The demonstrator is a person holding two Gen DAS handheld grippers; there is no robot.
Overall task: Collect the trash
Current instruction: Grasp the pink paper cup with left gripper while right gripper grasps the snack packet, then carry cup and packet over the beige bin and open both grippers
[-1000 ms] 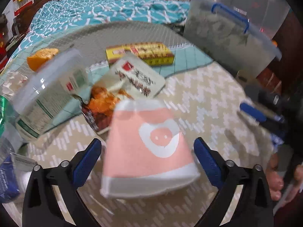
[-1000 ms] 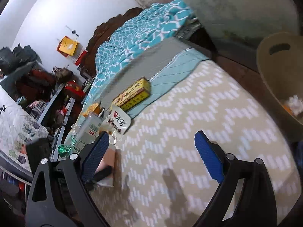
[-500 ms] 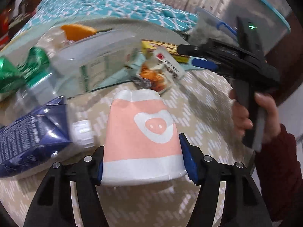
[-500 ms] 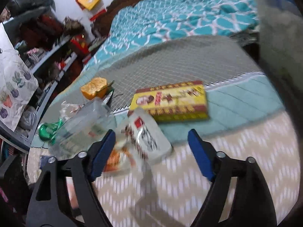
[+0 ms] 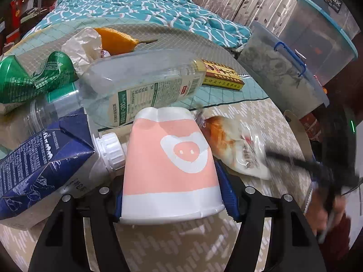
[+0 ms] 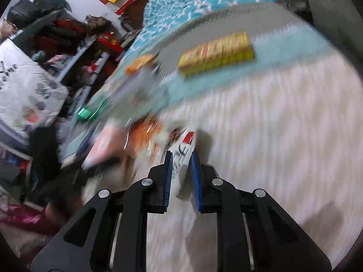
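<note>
Since a moment ago, both grippers have gone from spread over the trash to gripping it. The left gripper [image 5: 172, 200] pinches a pink-and-white paper cup [image 5: 170, 170] between its blue pads, though its jaws are easing open a touch. The right gripper [image 6: 181, 174] is closing its jaws on the white end of a snack wrapper [image 6: 181, 158], which sits between the pads just right of the cup; that view is blurred. Behind the cup, a clear plastic bottle [image 5: 140, 88], a blue carton [image 5: 43, 165] and a green wrapper [image 5: 34, 77] lie on the patterned bedspread [image 5: 249, 113], with a yellow box [image 5: 222, 74] farther back.
</note>
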